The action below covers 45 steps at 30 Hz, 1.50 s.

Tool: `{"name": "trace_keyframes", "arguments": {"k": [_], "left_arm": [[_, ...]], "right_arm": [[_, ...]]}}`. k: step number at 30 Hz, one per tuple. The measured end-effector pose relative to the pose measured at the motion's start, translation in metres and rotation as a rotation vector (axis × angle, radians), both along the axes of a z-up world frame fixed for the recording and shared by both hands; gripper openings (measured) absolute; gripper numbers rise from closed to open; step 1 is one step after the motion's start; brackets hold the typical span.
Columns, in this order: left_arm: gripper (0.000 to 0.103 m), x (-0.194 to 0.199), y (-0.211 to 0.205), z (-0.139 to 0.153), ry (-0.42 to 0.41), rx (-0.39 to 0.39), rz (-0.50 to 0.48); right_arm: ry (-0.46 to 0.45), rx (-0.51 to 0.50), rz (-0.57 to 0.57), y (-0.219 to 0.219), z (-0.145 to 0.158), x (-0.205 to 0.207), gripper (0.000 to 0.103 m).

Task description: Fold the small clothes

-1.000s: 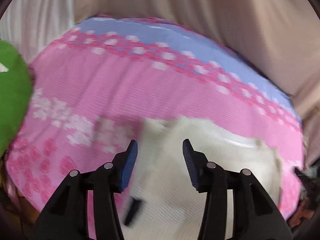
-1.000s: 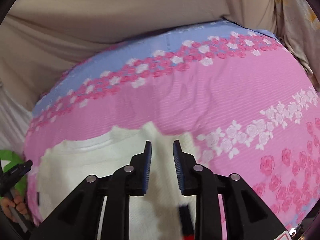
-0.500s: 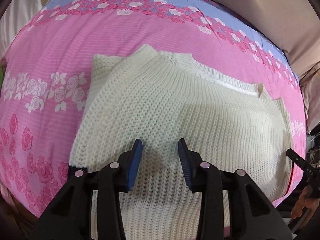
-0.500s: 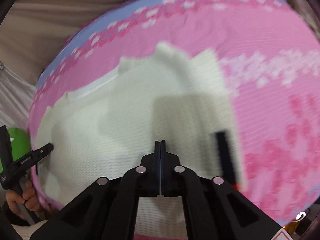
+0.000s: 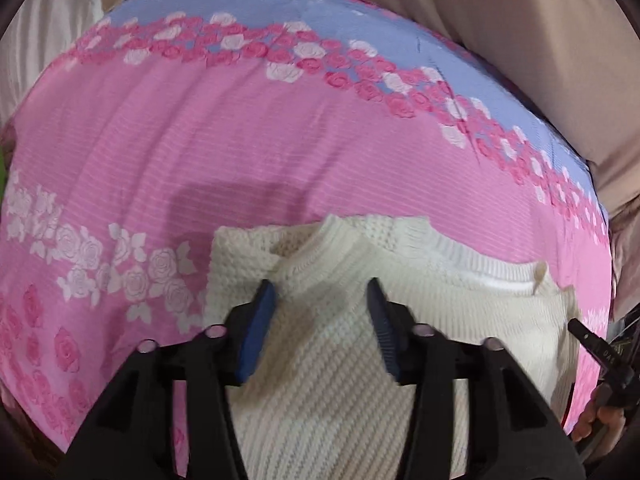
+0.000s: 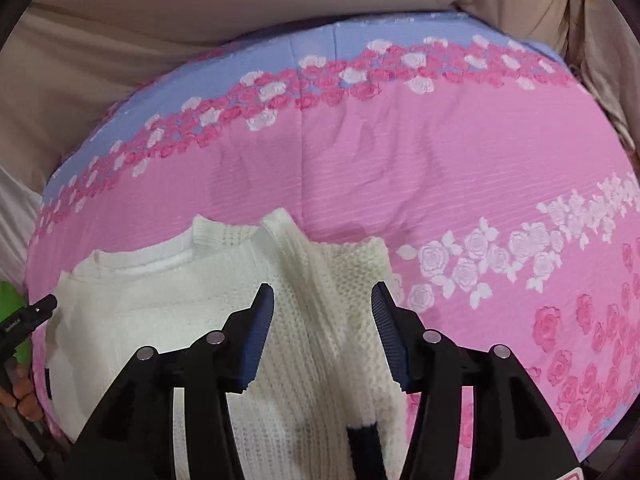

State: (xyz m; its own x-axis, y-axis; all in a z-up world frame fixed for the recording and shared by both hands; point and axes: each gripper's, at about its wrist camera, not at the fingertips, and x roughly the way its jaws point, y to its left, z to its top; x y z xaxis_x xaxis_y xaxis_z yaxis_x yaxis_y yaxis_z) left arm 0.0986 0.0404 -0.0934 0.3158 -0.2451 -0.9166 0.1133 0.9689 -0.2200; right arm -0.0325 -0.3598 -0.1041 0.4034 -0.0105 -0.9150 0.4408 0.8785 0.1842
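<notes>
A cream knit sweater (image 5: 440, 312) lies flat on a pink bedspread (image 5: 200, 140) printed with roses, its ribbed neckline pointing away from me. My left gripper (image 5: 319, 286) hovers over the sweater's left shoulder. Its jaws are closing, and the blue pads (image 5: 256, 332) stand apart with knit below them, not pinched. In the right wrist view the sweater (image 6: 160, 320) has a ribbed strip (image 6: 304, 280) folded over its right side, with a dark tab (image 6: 362, 440) near the bottom. My right gripper (image 6: 322, 288) is above that fold with its jaws opening and nothing gripped.
Beige fabric (image 5: 500, 20) rises behind the bedspread's blue border (image 6: 192, 92). The other gripper and the hand holding it show at the right edge (image 5: 596, 352) of the left view and at the left edge (image 6: 24, 316) of the right view. A green object (image 6: 10, 300) sits beside the bed.
My right gripper was fully shut half a second ago and now stands open. Both grippers have sunk closer to the sweater, so only its upper part shows in each view.
</notes>
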Motion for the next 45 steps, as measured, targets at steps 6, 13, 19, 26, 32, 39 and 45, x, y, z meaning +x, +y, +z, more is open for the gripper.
{"name": "trace_keyframes", "arguments": {"k": [6,13,19,26,32,39,45], "left_arm": [[0.000,0.006,0.008,0.007,-0.025,0.024,0.018],[0.001,-0.001,0.013,0.021,-0.024,-0.050,0.010],[0.038,0.005,-0.009,0.000,-0.002,0.014,-0.047],[0.012,0.020,-0.007,-0.019,0.008,0.051,-0.042],[0.012,0.001,-0.004,0.024,-0.062,0.024,-0.028],[0.013,-0.053,-0.035,0.010,0.007,0.034,-0.155],[0.013,-0.063,-0.035,0.006,0.020,0.035,-0.147]], "right_arm": [[-0.079,0.045,-0.018,-0.001,0.006,0.006,0.007],[0.015,0.020,0.008,-0.020,-0.020,0.015,0.007],[-0.047,-0.032,0.051,0.006,0.020,0.008,0.022],[-0.008,-0.014,-0.025,-0.008,-0.010,0.028,0.000],[-0.014,-0.025,-0.023,-0.007,0.008,0.025,0.000],[-0.048,0.085,0.198,0.083,0.029,0.003,0.003],[0.072,0.035,0.264,0.114,-0.011,0.016,0.001]]}}
